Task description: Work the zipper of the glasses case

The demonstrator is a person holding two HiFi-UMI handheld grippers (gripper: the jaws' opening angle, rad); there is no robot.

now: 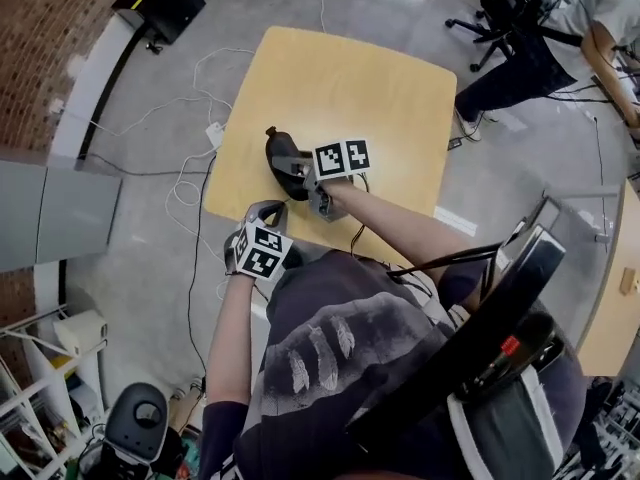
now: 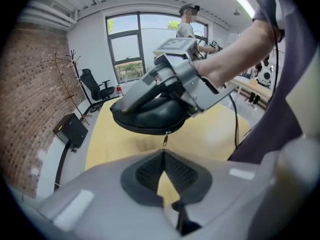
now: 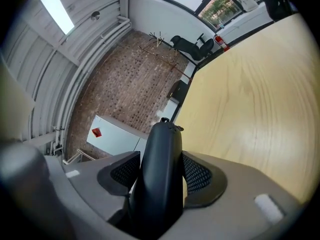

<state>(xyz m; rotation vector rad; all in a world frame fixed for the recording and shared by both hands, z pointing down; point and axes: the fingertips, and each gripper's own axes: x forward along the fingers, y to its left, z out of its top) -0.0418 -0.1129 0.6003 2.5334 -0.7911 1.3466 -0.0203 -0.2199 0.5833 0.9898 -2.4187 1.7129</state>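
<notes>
Two ribbed pads [image 3: 199,173] of the right gripper [image 3: 161,171] press on either flank of the black glasses case [image 3: 160,149]. The case stands on edge between them, so this gripper is clamped on it at a middling width. In the left gripper view, the case [image 2: 150,115] is held clear of the wooden table [image 2: 112,141]. Its zip line runs unbroken along the rim that shows, so the case looks closed, and whatever lies inside cannot be seen. One small metal zipper pull [image 2: 165,139] dangles from the rim at 6 o'clock. Directly under it the tips of the left gripper [image 2: 163,155] meet with nothing visible between them; whether they touch the pull's end I cannot tell. In the head view the case [image 1: 280,160] hangs over the table [image 1: 350,78] at about 7 o'clock of its middle. The left gripper [image 1: 266,211] is at 6 o'clock of the case, and the right gripper [image 1: 300,171] reaches in from 4 o'clock. Beyond the table, a black box [image 1: 165,3] sits by the brick wall at 11 o'clock and a person [image 1: 560,38] is at 2 o'clock.
</notes>
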